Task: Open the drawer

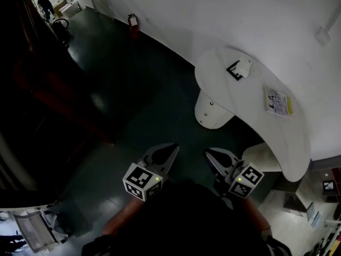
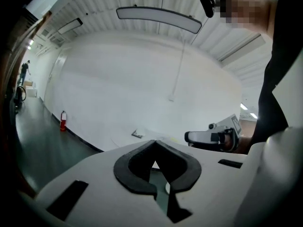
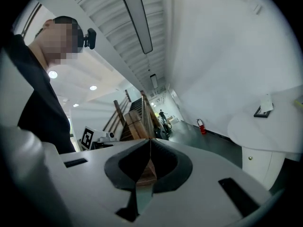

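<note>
A white rounded drawer cabinet (image 1: 213, 113) with small round knobs stands under the curved white table (image 1: 250, 105), ahead and to the right of both grippers. The right gripper view shows the cabinet (image 3: 265, 162) at the lower right, one knob visible. My left gripper (image 1: 175, 148) and right gripper (image 1: 209, 153) hang side by side over the dark floor, short of the cabinet and not touching it. Both are shut with nothing between the jaws. In their own views the left gripper (image 2: 155, 143) and right gripper (image 3: 150, 143) have their tips together. The right gripper (image 2: 210, 137) also shows in the left gripper view.
On the table lie a booklet (image 1: 277, 101) and a small black-framed item (image 1: 238, 69). A red fire extinguisher (image 1: 132, 21) stands by the white wall. A wooden staircase (image 3: 137, 122) rises at the left. A ribbed white base (image 1: 264, 156) sits under the table's near end. A person (image 1: 47, 3) stands far off.
</note>
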Available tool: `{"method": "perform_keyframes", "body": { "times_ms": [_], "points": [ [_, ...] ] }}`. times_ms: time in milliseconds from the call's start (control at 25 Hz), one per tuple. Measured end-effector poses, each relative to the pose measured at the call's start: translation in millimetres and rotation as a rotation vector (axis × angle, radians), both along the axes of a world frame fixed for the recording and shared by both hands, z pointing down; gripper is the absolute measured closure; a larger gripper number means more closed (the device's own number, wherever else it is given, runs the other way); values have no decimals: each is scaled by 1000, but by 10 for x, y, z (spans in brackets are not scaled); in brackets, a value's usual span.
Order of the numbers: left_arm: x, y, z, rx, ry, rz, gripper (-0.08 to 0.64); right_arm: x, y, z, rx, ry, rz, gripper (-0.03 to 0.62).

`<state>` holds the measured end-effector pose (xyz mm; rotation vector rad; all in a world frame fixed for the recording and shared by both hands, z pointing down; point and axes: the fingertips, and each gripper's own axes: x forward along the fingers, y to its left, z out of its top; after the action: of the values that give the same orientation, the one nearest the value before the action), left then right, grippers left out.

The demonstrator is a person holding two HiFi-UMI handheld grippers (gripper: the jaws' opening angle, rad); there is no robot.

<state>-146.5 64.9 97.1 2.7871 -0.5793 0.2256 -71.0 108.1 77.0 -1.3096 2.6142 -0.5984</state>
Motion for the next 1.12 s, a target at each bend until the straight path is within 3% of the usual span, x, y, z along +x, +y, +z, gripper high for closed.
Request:
{"method": "perform_keyframes", "body": {
  "times_ms": [240, 440, 600, 760, 920, 1120],
  "points": [
    [-190, -1093, -135, 55, -42, 122, 548, 6, -902, -124, -1, 0, 172, 575],
    [-118, -1739, -129, 47, -99, 239, 549, 36, -1297, -167, -15, -7, 297, 575],
    [162, -2033, -16, 8, -95, 271, 548, 305, -1379, -66, -25, -42, 396, 575],
    [606, -2328, 112, -12, -122, 260, 548, 835, -1375, 36, -7, -64, 485, 575],
    [1101, -2228, 53, 14, -106, 351, 548, 1347, -1402, 74, 8, -60, 561, 575],
    [1504, -2148, 186, -18, -117, 451, 548, 1517, -1551, 120, 2, -96, 601, 575]
  ]
}}
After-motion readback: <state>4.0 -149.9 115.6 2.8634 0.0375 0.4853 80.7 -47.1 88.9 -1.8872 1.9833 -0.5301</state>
